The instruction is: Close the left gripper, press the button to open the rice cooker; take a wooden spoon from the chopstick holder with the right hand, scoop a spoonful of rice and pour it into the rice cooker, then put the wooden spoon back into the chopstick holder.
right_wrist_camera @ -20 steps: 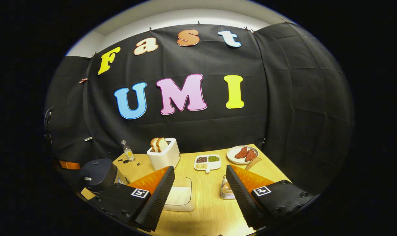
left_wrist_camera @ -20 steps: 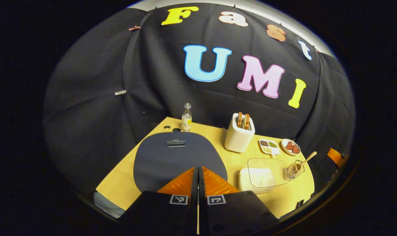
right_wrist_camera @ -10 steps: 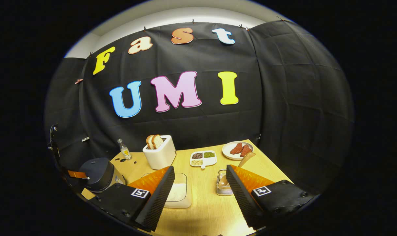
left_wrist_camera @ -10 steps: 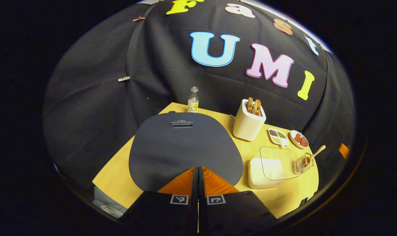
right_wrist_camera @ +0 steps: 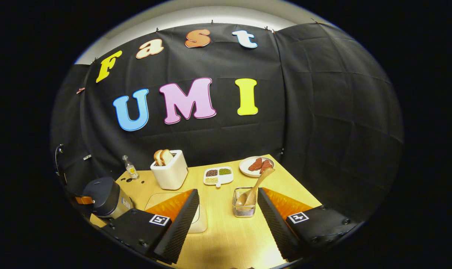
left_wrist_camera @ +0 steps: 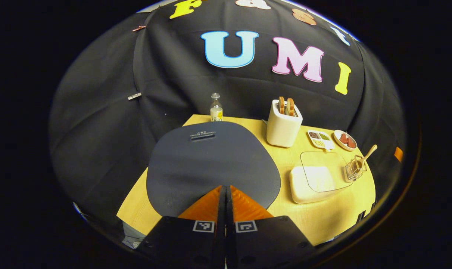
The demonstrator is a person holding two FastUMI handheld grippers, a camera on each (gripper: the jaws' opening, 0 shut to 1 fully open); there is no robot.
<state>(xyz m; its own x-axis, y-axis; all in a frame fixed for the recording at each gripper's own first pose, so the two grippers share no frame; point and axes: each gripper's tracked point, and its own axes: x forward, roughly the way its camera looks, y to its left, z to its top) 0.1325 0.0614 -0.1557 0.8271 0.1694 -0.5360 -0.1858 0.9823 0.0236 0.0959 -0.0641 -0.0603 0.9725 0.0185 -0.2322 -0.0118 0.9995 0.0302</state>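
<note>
The dark rice cooker (left_wrist_camera: 211,160) has its lid down and lies right beyond my left gripper (left_wrist_camera: 226,188), which is shut with nothing between its fingers and sits over the lid's near edge. In the right gripper view the cooker (right_wrist_camera: 102,196) stands at the table's left end. My right gripper (right_wrist_camera: 227,196) is open, and just beyond its tips stands the wire chopstick holder (right_wrist_camera: 243,204) with the wooden spoon (right_wrist_camera: 255,187) leaning in it. The holder (left_wrist_camera: 354,169) and spoon (left_wrist_camera: 365,155) also appear at the far right of the left gripper view. A white rice container (left_wrist_camera: 315,179) with a clear lid lies between cooker and holder.
On the wooden table (right_wrist_camera: 229,235) stand a white toaster (right_wrist_camera: 170,172) with bread slices, a small bottle (right_wrist_camera: 130,169), a divided dish of beans (right_wrist_camera: 218,175) and a plate of red pieces (right_wrist_camera: 256,165). The rice container (right_wrist_camera: 196,218) shows behind my right gripper's left finger.
My left gripper has come closer over the cooker lid, staying shut. My right gripper has swung right, so the chopstick holder and spoon now sit between its fingertips' lines instead of behind the right finger.
</note>
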